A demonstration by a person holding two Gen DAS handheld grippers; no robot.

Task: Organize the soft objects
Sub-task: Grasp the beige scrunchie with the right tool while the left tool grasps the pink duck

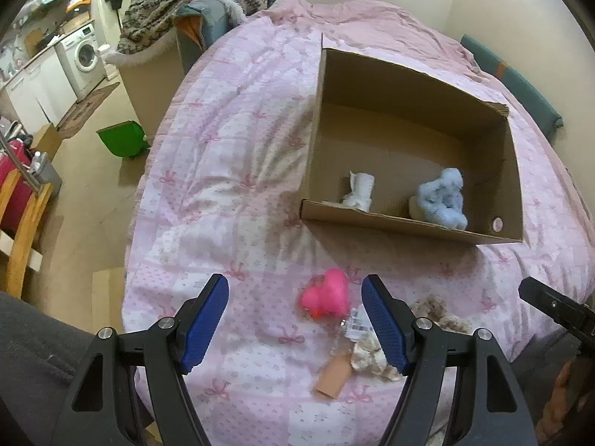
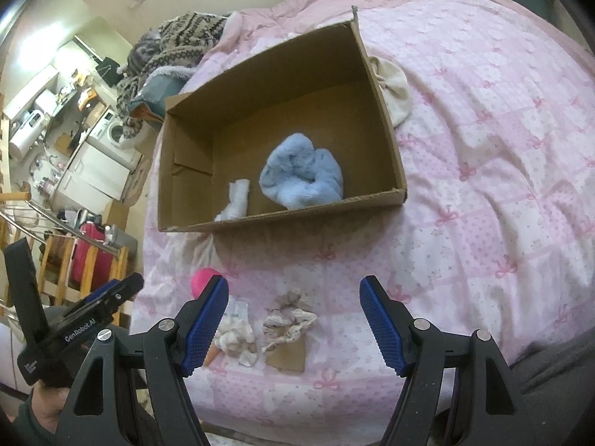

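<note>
Both the left gripper (image 1: 295,319) and right gripper (image 2: 293,321) hung wide open and empty above the pink quilt (image 2: 483,186). The pink plush heart (image 1: 326,294) lay nearest; descending squarely before closing seemed wisest, then carrying it to the brown cardboard box (image 2: 282,219)

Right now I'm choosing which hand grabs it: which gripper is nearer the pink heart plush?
Left. The pink heart plush lies between and just beyond the left gripper's open jaws. The right gripper hovers over the beige scrunchie, the heart off to its left.
</note>
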